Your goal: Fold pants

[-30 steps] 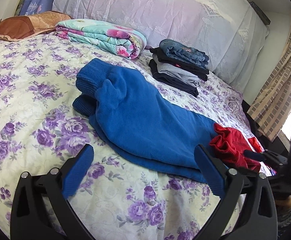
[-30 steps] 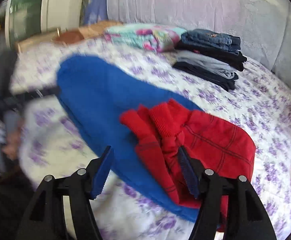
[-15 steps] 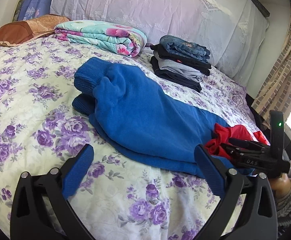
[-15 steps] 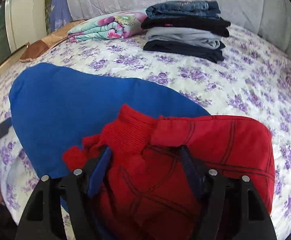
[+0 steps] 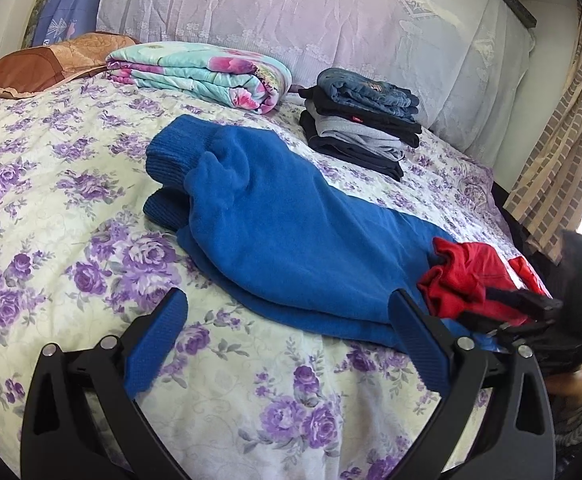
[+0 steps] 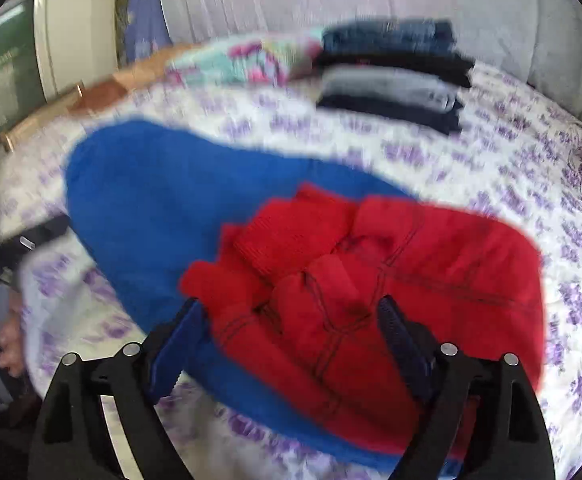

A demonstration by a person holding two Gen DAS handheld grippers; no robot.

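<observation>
Two claws spread, gripping nothing | left claw [image 5: 287, 336] hovers just short of blue pants [image 5: 291, 236] | right claw [image 6: 291, 336] straddles red garment [image 6: 391, 280] lying on them | risk: pinching both layers drags the pants askew

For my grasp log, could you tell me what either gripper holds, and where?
Nothing is held: the left gripper hangs open beside the blue pants, and the right gripper straddles the red garment, jaws open.

a wide bed [image 5: 43, 184] is covered by a cream bedspread printed with purple roses. a tall padded headboard draped in pale lace [image 5: 331, 28] is seen behind it. checked beige curtains [image 5: 563, 152] are lit by daylight at the right.
</observation>
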